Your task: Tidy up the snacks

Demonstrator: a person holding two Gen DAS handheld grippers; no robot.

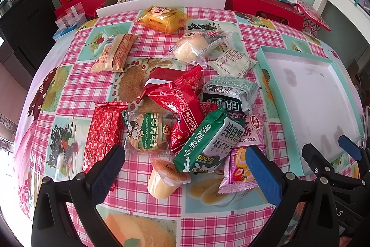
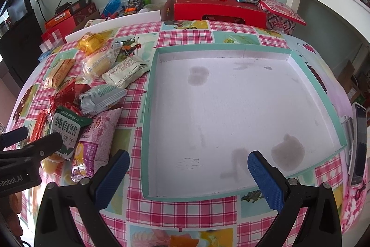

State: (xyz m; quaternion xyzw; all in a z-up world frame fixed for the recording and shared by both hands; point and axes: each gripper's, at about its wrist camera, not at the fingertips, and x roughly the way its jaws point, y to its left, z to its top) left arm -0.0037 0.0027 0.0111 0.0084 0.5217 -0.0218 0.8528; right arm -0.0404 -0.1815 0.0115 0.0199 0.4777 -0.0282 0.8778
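Grippers hover low over a worktop (image 1: 161, 184) covered in a pink checked cloth, both pointing forward across it. The left gripper (image 1: 185, 168) hangs just above the near edge of a heap of snacks, its 2 fingers (image 1: 263, 173) spread wide and holding nothing; between them lie a jelly cup (image 1: 161, 179) tipped on its side and a green biscuit pack (image 1: 208, 142), which rests partly on a pink strawberry packet (image 1: 240, 168). Whether the fingers touch the cloth cannot be told. Further back sit red wrappers (image 1: 182, 96), a round bun (image 1: 192, 45) in clear wrap and a yellow packet (image 1: 161, 19) (these last 2 lie apart from the heap).

The right gripper (image 2: 188, 169) hangs over the near part of a shallow white tray (image 2: 148, 108) with a teal rim, its fingers (image 2: 266, 177) also wide apart and empty. The tray holds no snacks, only grey stains. It stands just right of the heap, and the pink packet lies near its left wall. A phone (image 2: 359, 142) lies beside the tray's right edge.
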